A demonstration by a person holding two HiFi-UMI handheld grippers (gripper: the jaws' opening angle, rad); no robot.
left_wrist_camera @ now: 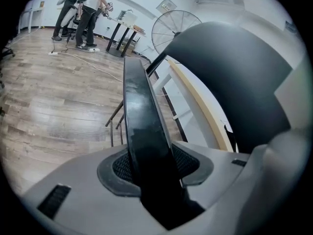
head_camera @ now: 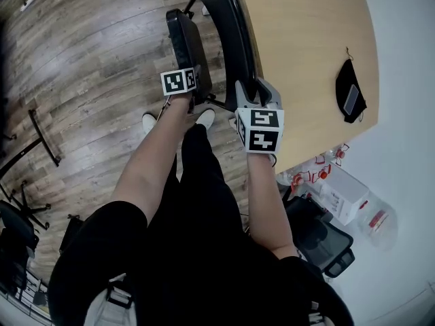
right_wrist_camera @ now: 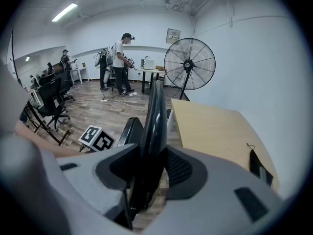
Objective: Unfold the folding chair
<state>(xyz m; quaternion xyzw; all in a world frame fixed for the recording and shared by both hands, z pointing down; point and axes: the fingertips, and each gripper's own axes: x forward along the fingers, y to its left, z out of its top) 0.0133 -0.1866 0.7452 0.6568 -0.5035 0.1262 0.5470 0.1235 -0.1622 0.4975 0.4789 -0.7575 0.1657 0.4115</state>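
The folding chair point(head_camera: 228, 32) stands on the wood floor point(head_camera: 88, 60), just beside the long edge of the light wooden table point(head_camera: 306, 46). The left gripper point(head_camera: 196, 99) is clamped on the rim of the black seat panel point(left_wrist_camera: 142, 116), with both pads pressed against it. The right gripper point(head_camera: 249, 92) is clamped in the same way on the edge of the curved backrest point(right_wrist_camera: 155, 116), which passes upright between its jaws. Seat panel and backrest lie close together, nearly parallel (the chair is not yet opened out). A black pouch point(head_camera: 350, 94) lies on the table, well apart from both grippers.
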